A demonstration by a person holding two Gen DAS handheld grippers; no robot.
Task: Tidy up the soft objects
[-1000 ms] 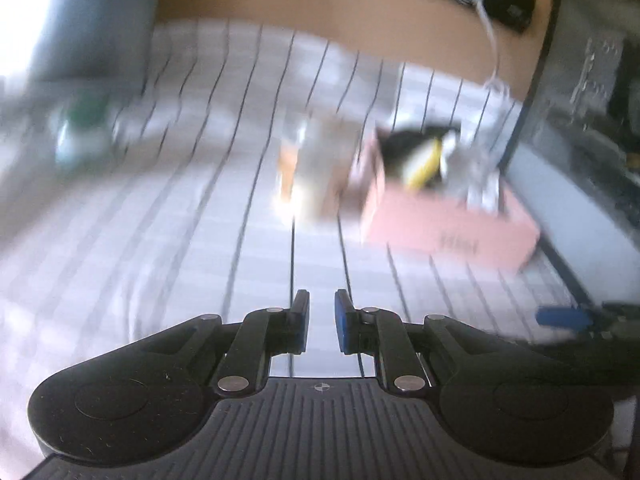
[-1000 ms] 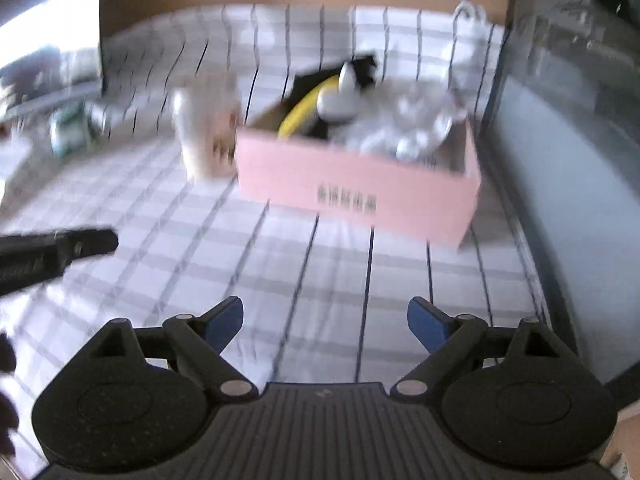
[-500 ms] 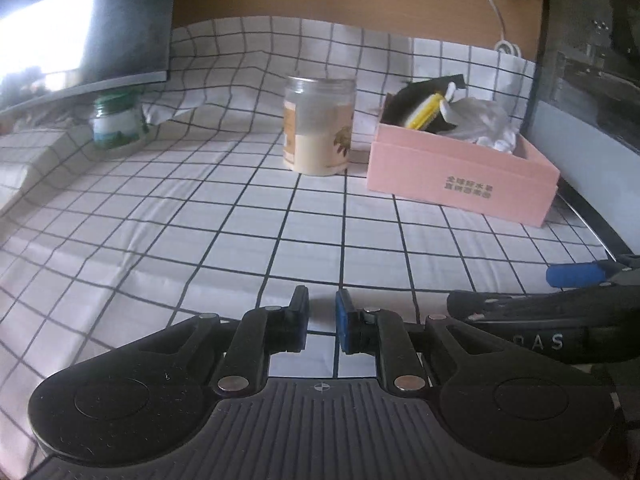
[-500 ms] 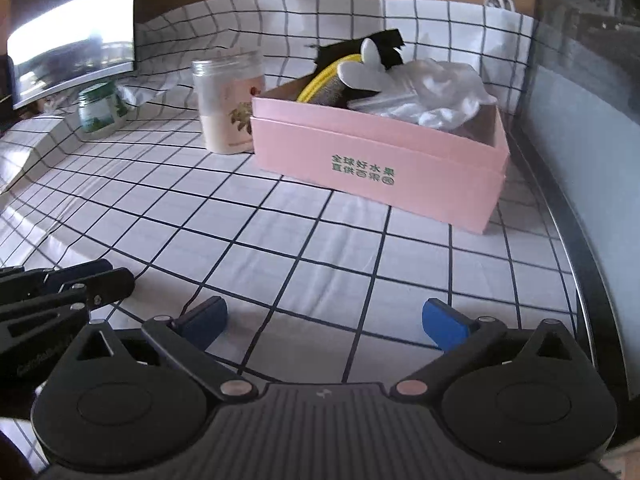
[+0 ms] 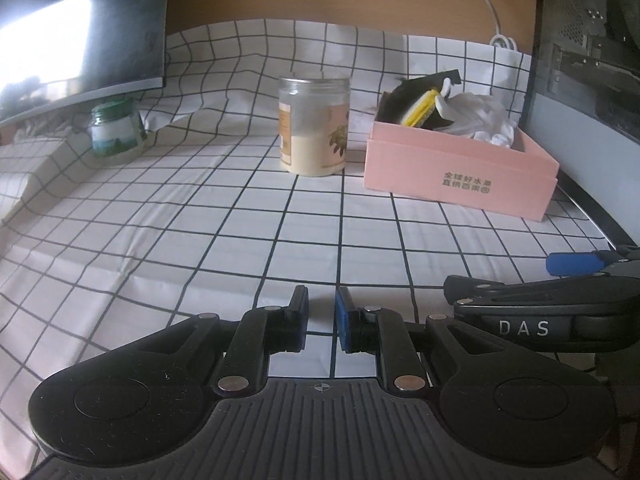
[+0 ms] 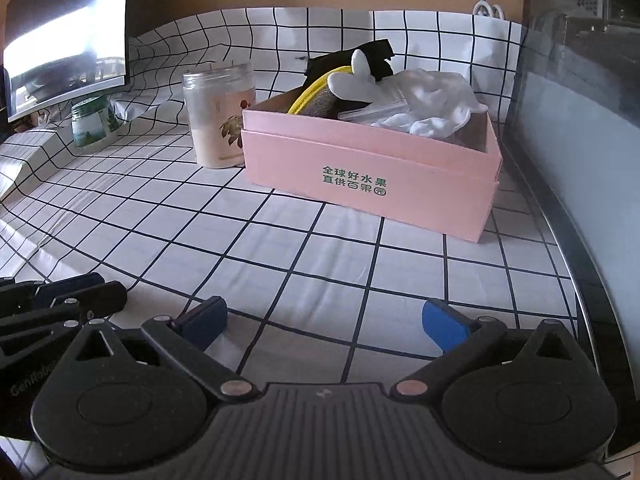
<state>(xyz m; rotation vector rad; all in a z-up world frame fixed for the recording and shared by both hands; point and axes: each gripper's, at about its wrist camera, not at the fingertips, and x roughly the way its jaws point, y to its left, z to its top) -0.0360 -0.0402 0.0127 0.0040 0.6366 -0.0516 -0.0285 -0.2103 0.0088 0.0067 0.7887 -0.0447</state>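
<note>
Nearest at six o'clock, the left gripper [image 5: 322, 322] is hovering over the checked worktop [image 5: 224, 240] with its jaws nearly clenched on nothing, while the right gripper [image 6: 324, 322] has just been spreading its jaws wide, nothing between them. Toward one o'clock the pink box [image 6: 372, 176] is sitting, holding soft objects [image 6: 424, 104]: white cloth, something black and yellow, partly hidden by its wall. Just beside it the jar [image 6: 220, 114] is standing. At ten o'clock a green-lidded pot [image 6: 94, 120] is showing, its label unreadable.

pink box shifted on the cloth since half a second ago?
No. In the right wrist view the pink box sits on the same grid lines of the checked cloth and just as close beside the jar.
</note>
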